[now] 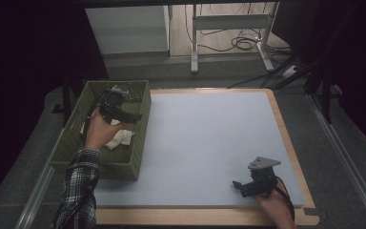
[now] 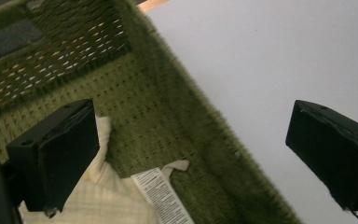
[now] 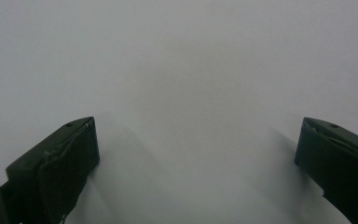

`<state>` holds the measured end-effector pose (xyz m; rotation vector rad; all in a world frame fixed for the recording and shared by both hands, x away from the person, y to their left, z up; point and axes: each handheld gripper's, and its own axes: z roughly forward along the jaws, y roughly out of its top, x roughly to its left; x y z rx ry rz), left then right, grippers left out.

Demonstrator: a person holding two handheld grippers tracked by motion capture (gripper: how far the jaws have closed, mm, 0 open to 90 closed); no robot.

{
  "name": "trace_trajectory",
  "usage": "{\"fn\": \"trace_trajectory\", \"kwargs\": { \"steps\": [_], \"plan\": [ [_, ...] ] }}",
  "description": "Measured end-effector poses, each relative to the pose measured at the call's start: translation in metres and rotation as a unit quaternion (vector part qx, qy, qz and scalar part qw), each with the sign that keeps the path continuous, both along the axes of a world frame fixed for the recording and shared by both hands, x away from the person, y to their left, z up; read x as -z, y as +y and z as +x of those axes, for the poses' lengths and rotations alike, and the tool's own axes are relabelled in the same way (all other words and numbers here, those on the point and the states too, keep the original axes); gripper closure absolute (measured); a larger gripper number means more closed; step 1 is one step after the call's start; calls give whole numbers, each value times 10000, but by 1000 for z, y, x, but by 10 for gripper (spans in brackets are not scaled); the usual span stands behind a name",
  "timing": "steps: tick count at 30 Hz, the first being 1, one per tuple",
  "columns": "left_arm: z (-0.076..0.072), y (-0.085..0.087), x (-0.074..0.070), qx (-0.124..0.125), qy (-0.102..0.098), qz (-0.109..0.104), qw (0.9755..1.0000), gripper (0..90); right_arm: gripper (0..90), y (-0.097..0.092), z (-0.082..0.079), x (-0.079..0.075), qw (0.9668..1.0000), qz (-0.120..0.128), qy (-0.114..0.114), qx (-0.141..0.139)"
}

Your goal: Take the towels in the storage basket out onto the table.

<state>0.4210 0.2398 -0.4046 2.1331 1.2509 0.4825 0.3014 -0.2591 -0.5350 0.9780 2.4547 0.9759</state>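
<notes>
A green woven basket stands at the table's left side with a cream cloth lying in it. My left gripper hovers over the basket, open, one jaw above the cloth and the other out past the basket wall over the mat. A white label sticks out from the cloth. My right gripper sits low over the pale mat near the front right, open and holding nothing; its jaws stand wide apart above bare mat.
The mat lies on a wooden board whose rim shows at the right and front. Behind the table stand a white cabinet and a desk frame with cables on the floor.
</notes>
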Motion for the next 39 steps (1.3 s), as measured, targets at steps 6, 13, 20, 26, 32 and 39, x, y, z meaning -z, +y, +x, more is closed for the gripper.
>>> {"fn": "trace_trajectory", "kwargs": {
  "steps": [6, 13, 20, 26, 32, 39],
  "plan": [
    [5, 18, 13, -250, 202, 85, 9994, 21, 0, 0, 0, 0, 10000, -1, 1, -1],
    [12, 38, 33, -499, 485, 154, 9975, 22, 0, 0, 0, 0, 10000, 9, 3, 1],
    [19, 58, 56, -687, 911, 295, 9930, 30, 0, 0, 0, 0, 10000, 12, 6, 2],
    [27, 65, 71, -798, 1332, 519, 9865, 31, 0, 0, 0, 0, 10000, 10, 4, 3],
    [34, 70, 90, -946, 1915, 798, 9737, 31, 0, 0, 0, 0, 10000, 12, 4, 3],
    [37, 75, 102, -1055, 2477, 792, 9598, 108, 0, 0, 0, 0, 10000, 12, 3, 1]
  ]
}}
